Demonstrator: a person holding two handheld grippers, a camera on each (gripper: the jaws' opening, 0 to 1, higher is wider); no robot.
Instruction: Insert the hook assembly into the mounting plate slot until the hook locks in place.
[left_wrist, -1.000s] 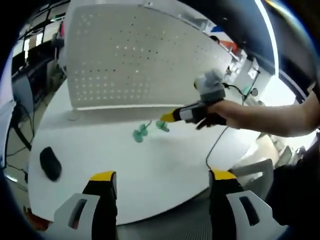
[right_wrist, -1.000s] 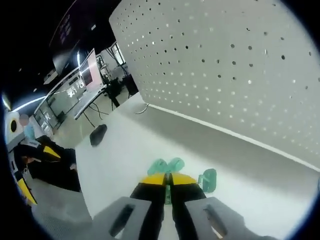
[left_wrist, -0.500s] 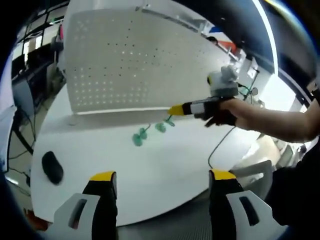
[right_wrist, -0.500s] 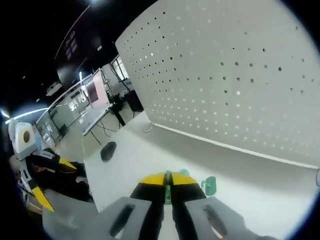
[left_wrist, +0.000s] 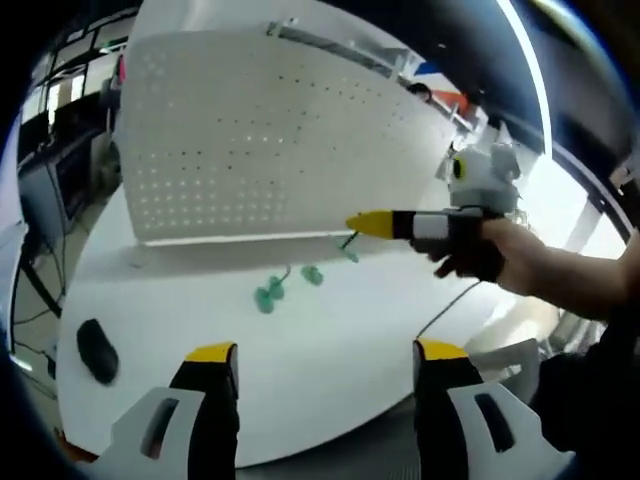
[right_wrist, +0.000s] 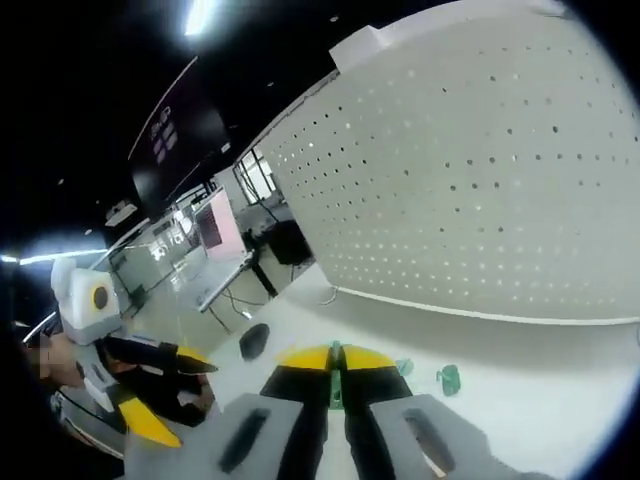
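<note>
In the left gripper view the left gripper (left_wrist: 318, 370) has its jaws spread and empty over the near edge of the white table (left_wrist: 300, 330), two loose green hooks (left_wrist: 268, 295) lie well ahead of them, and the right gripper (left_wrist: 385, 224) hangs beyond, pinching a green hook (left_wrist: 348, 246) just short of the pegboard (left_wrist: 270, 130). In the right gripper view its jaws are pressed onto that hook (right_wrist: 337, 362), with open room ahead up to the board. The thin hook could twist in the pinch and miss its hole if it meets the board at an angle.
</note>
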